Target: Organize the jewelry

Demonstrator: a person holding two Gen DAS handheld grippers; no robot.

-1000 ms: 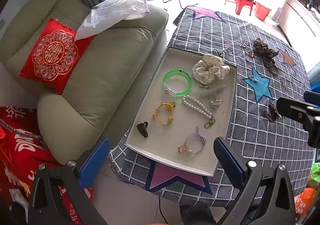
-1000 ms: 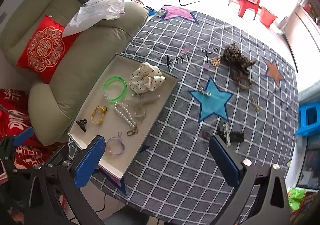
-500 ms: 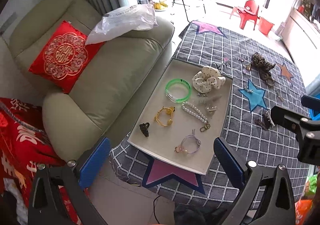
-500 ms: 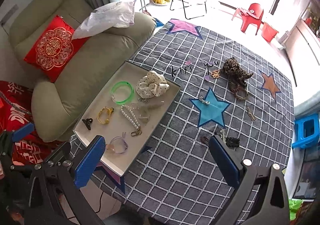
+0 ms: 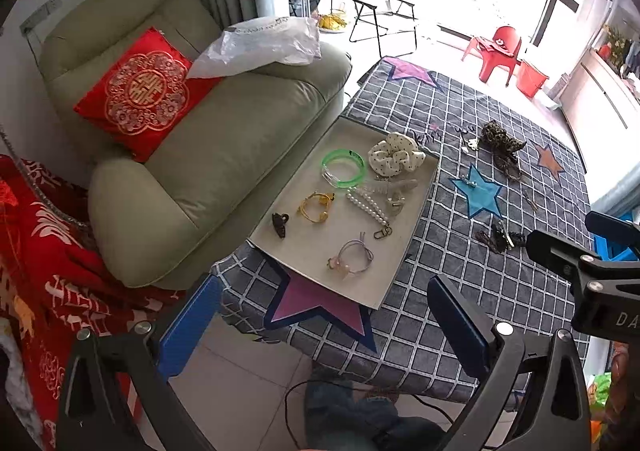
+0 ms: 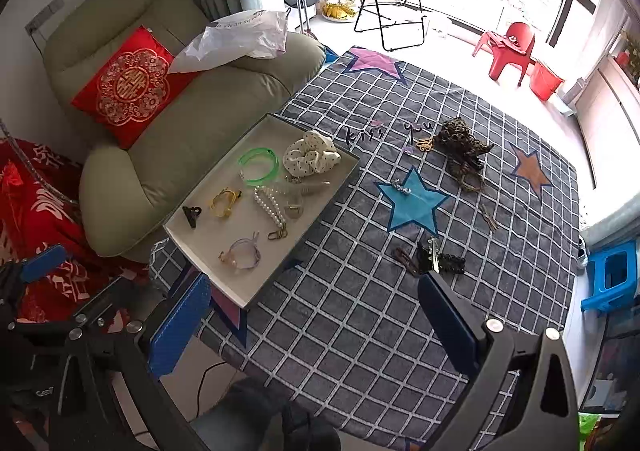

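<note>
The flat grey tray (image 6: 320, 193) already has 8 or so pieces in it. The leopard-print scrunchie (image 6: 460, 139) and black hair clips (image 6: 436, 261) still lie on the checked cloth. Left gripper (image 5: 324, 315) and right gripper (image 6: 316, 321) are wide open, holding nothing.

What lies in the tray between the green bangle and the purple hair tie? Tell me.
The pearl strand with its clasp, running between green bangle and purple hair tie; right wrist view shows it.

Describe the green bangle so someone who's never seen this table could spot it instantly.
On the grey checked tablecloth sits a shallow beige rectangular tray next to the sofa. At its far end, left of the white polka-dot scrunchie, lies the translucent green plastic bangle, the only bright green rigid ring there.
</note>
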